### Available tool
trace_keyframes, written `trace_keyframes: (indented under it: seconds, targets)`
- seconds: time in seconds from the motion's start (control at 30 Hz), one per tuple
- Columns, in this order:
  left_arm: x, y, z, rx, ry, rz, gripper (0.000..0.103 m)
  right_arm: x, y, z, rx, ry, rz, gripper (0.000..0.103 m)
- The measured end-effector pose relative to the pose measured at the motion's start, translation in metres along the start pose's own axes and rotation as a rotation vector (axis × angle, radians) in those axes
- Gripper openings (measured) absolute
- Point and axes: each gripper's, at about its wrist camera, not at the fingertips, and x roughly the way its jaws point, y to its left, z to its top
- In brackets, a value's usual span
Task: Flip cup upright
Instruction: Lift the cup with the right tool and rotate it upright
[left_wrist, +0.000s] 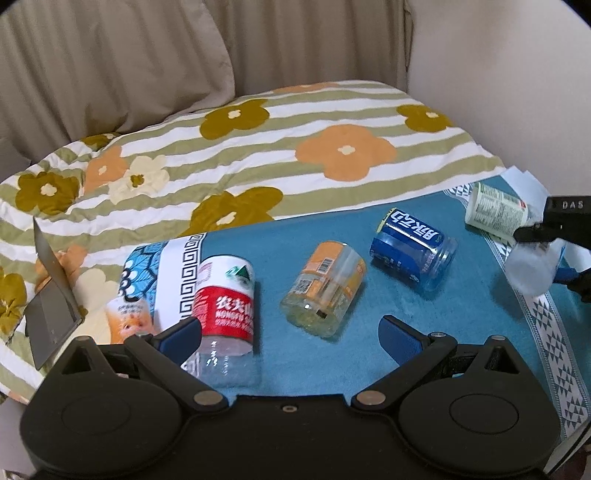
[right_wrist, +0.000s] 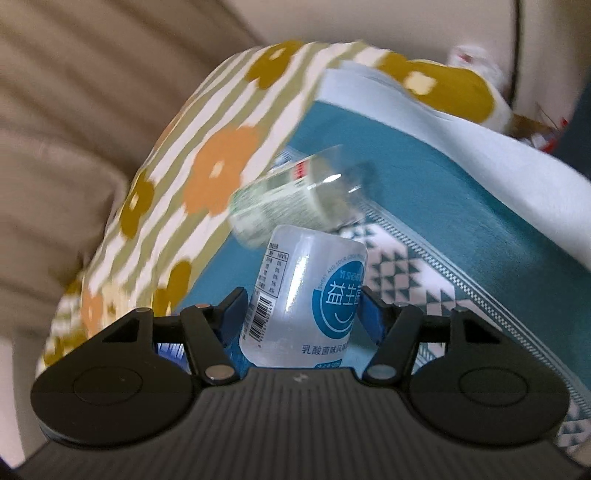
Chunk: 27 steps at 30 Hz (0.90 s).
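My right gripper (right_wrist: 301, 310) is shut on a clear cup with a white and blue label (right_wrist: 303, 295), held tilted above the teal cloth (right_wrist: 424, 192). It shows at the far right of the left wrist view (left_wrist: 532, 264). A green-labelled cup (right_wrist: 288, 199) lies on its side just beyond it. My left gripper (left_wrist: 291, 336) is open and empty over the cloth. In front of it, a red-labelled cup (left_wrist: 227, 314) stands mouth down by its left finger, and an orange-labelled cup (left_wrist: 323, 290) and a blue-labelled cup (left_wrist: 412, 247) lie on their sides.
The teal cloth (left_wrist: 332, 229) lies on a flowered striped blanket (left_wrist: 221, 155) against beige sofa cushions (left_wrist: 110, 62). A grey open device (left_wrist: 51, 306) and an orange cup (left_wrist: 127, 317) sit at the left. The cloth's patterned border (left_wrist: 546, 332) runs along the right.
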Motion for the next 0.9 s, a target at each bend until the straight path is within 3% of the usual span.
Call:
trace_keyframes:
  seconds: [0.17, 0.47, 0.73, 0.9]
  targets:
    - [-0.015, 0.012, -0.020, -0.046, -0.017, 0.003, 0.103, -0.004, 0.025, -0.026, -0.180, 0.124, 0.013, 0.080]
    - [-0.038, 0.030, -0.070, -0.133, -0.013, 0.004, 0.103, 0.000, 0.047, -0.107, -0.504, 0.319, 0.004, 0.080]
    - [-0.041, 0.045, -0.109, -0.189, 0.019, 0.024, 0.103, 0.010, 0.066, -0.148, -0.743, 0.371, -0.021, 0.081]
    - [-0.043, 0.052, -0.121, -0.203, 0.031, 0.027, 0.103, 0.021, 0.068, -0.150, -0.777, 0.414, -0.047, 0.082]
